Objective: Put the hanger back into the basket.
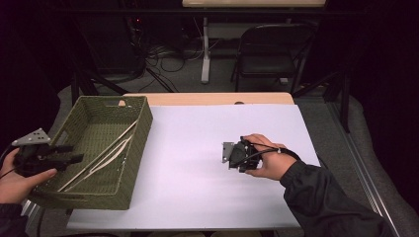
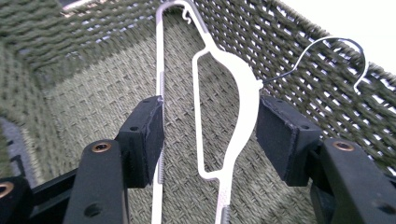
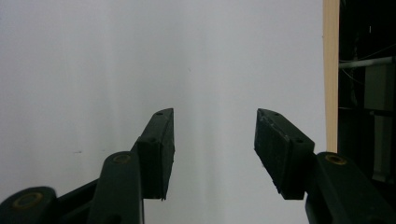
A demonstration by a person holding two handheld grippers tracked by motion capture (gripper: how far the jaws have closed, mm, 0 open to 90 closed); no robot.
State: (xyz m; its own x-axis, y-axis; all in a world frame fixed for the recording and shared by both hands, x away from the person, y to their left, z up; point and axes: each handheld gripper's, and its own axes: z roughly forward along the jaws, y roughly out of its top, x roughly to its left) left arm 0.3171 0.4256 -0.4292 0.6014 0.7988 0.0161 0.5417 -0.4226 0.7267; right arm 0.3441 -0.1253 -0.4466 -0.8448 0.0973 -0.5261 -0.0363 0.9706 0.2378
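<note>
Woven green basket (image 1: 140, 129) is holding white hangers (image 2: 233, 93); we're hovering the left tool (image 2: 210, 135) wide over them, right tool (image 3: 215, 149) wide above the tabletop (image 1: 197, 187).

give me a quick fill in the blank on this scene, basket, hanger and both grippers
1. The white hanger lies inside the green woven ____.
2. The left gripper has its jaws ____, one on each side of the hanger, not clamping it.
3. The right gripper rests over the bare ____ table surface with nothing between its jaws.
4. The hanger's hook is made of thin ____.

Missing words: basket; open; white; wire
</note>
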